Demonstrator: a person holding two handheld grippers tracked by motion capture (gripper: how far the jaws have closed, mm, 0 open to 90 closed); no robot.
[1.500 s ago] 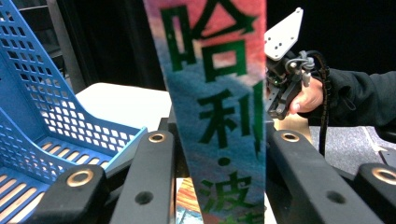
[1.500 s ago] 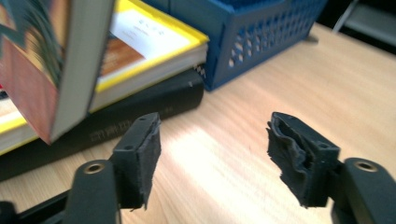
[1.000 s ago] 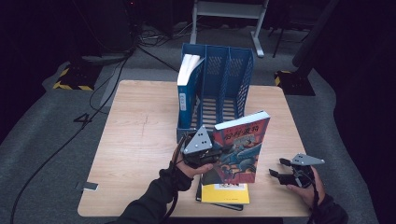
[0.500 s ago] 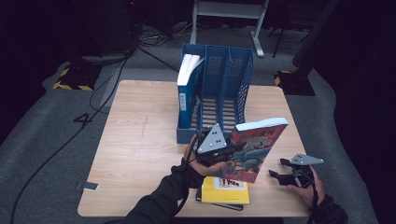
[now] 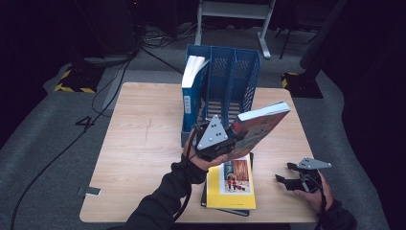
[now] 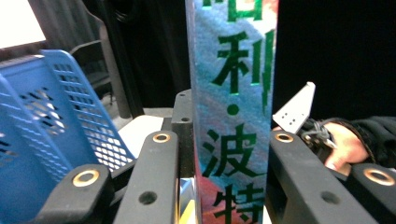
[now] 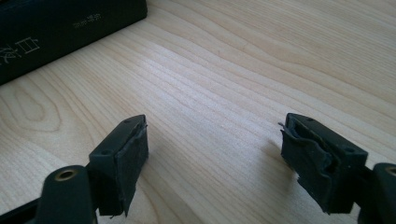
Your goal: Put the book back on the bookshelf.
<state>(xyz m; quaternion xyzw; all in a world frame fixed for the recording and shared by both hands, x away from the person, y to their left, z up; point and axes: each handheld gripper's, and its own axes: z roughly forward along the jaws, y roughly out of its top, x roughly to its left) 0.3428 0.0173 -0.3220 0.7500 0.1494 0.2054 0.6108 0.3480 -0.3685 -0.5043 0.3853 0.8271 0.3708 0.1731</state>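
Observation:
A thick book (image 5: 262, 123) with a colourful cover hangs tilted above the table, in front of the blue file rack (image 5: 231, 72). My left gripper (image 5: 229, 143) is shut on its lower end. In the left gripper view the book's spine (image 6: 233, 116) with green characters stands upright between the jaws, and the rack (image 6: 56, 116) is at the left. My right gripper (image 5: 283, 181) rests low over the table's front right corner. Its jaws have just been opening and stand open over bare wood (image 7: 215, 149), with nothing between them.
A white-paged blue binder (image 5: 191, 91) stands in the rack's left compartment. A yellow book (image 5: 232, 184) lies on a dark book (image 5: 246, 211) near the table's front edge; that dark book's spine (image 7: 56, 32) lies ahead of the right jaws. Bare wooden table (image 5: 143, 139) stretches left.
My left gripper has lifted the colourful book higher and to the right, off the stack and nearer the rack. The right hand has stayed put.

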